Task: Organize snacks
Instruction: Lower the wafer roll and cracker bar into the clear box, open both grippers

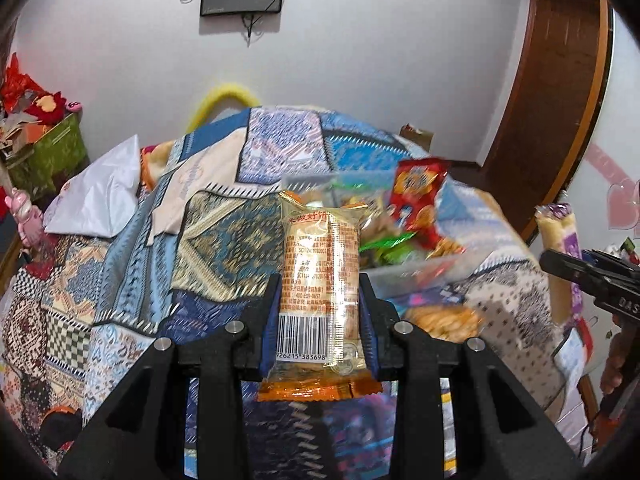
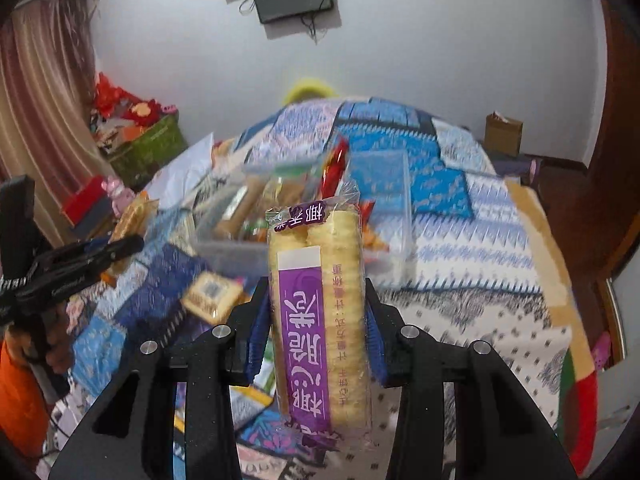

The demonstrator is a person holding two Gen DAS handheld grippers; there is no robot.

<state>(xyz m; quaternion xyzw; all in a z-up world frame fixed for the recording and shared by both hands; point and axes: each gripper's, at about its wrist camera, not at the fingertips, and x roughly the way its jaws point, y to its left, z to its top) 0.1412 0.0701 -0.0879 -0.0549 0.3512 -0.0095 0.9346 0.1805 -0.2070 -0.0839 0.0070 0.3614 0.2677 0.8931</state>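
Two snack packs are in the air at once, one in each tool. The orange-wrapped biscuit pack (image 1: 320,280) stands upright with the left tool (image 1: 320,312) clamped on its lower half, barcode facing the camera; the purple-labelled cracker pack (image 2: 320,312) is pinched the same way by the right tool (image 2: 316,320). Both hang above a bed spread with a patterned quilt (image 1: 224,236), short of the clear plastic bin (image 2: 380,200) that already holds a jumble of wrappers, a red snack bag (image 1: 420,196) standing up among them.

The step in hand looks like carrying both packs to that bin. Done well, each pack would be brought over an open spot and lowered until it rests on the pile before the fingers part, one side at a time so the tools do not crowd each other at the rim. The film wrappers are glossy and crinkled, likely slippery, and the stacked crackers inside are brittle, so a firm but unhurried hold suits them. A loose square biscuit packet (image 2: 212,296) lies on the quilt near the bin; motion blur leaves its markings unreadable.
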